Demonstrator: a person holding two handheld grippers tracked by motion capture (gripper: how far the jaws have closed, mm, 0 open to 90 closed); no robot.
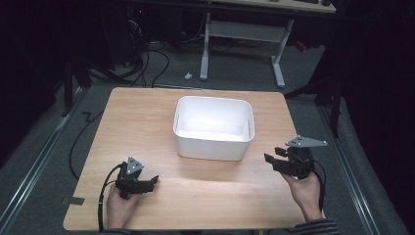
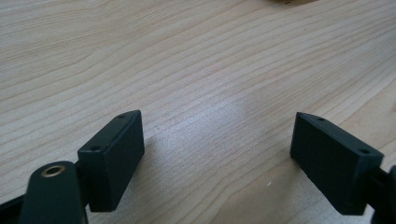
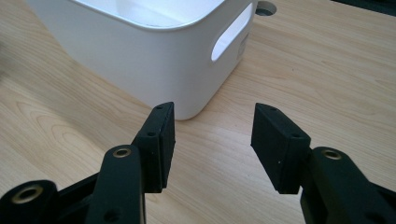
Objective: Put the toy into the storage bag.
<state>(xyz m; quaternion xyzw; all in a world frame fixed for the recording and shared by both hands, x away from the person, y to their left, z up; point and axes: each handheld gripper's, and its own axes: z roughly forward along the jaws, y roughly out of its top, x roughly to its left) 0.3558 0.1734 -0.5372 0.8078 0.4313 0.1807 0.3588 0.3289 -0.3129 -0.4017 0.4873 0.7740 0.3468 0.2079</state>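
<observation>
A white plastic tub [image 1: 214, 128] with handle slots stands in the middle of the wooden table [image 1: 147, 117], and I see nothing inside it. My left gripper [image 1: 152, 181] rests low over the table's front left, held by a hand, jaws wide apart with bare wood between them [image 2: 217, 140]. My right gripper [image 1: 270, 160] hovers at the front right, pointing toward the tub's near right corner [image 3: 187, 79]. Its jaws stand partly apart with nothing between them [image 3: 212, 135].
The table's right edge [image 1: 293, 147] runs close beside the right hand. A round cable hole [image 3: 266, 7] sits in the tabletop behind the tub. Beyond the table are a desk frame [image 1: 279, 58], cables on the floor and dark curtains.
</observation>
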